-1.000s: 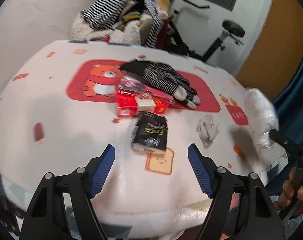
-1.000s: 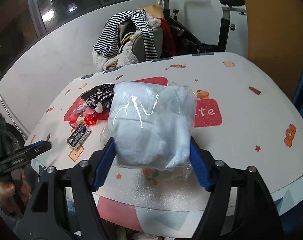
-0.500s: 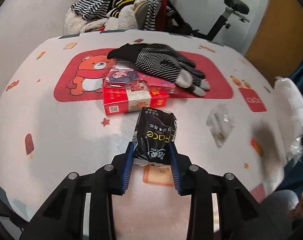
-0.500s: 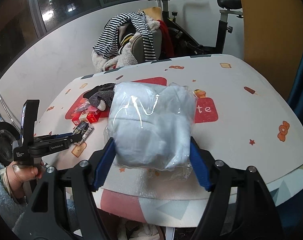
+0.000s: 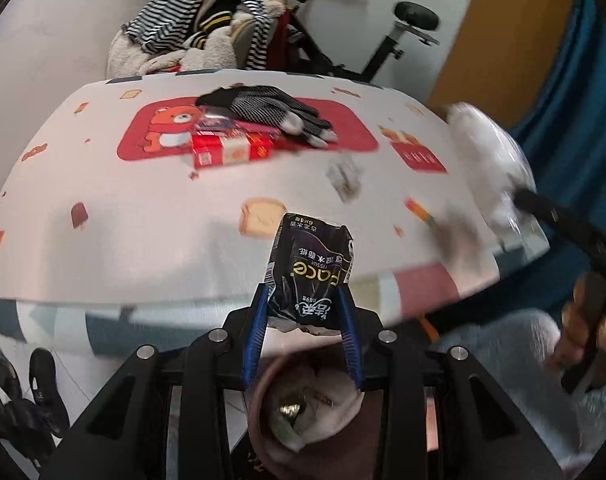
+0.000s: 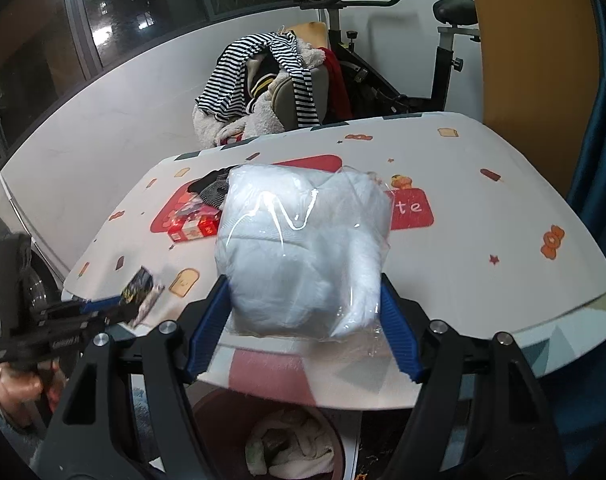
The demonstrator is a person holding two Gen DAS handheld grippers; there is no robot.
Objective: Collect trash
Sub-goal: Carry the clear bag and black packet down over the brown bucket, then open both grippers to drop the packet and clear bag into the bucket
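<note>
Sitting on the floor below the table (image 6: pixel 503 240) edge, brownish bin (image 6: pixel 207 412) holds crumpled white tissue and scraps. Left gripper (image 5: pixel 303 300), jaws narrowed, is clamped on black tissue pack (image 5: pixel 311 272), held in the air by the table's near edge, above the bin. Right gripper (image 6: pixel 303 312), jaws wide, is clamped on bulky clear plastic bag (image 6: pixel 303 248) of white stuff, over the table's near edge. Red box (image 5: pixel 231 152), striped glove (image 5: pixel 271 112), small clear wrapper (image 5: pixel 347 176) lie on the table.

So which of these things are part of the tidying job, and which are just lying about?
Job:
- black crumpled tissue packet in left gripper
- clear plastic bag of white stuff in right gripper
- round brown bin

Lying about:
- striped gloves
- red box
</note>
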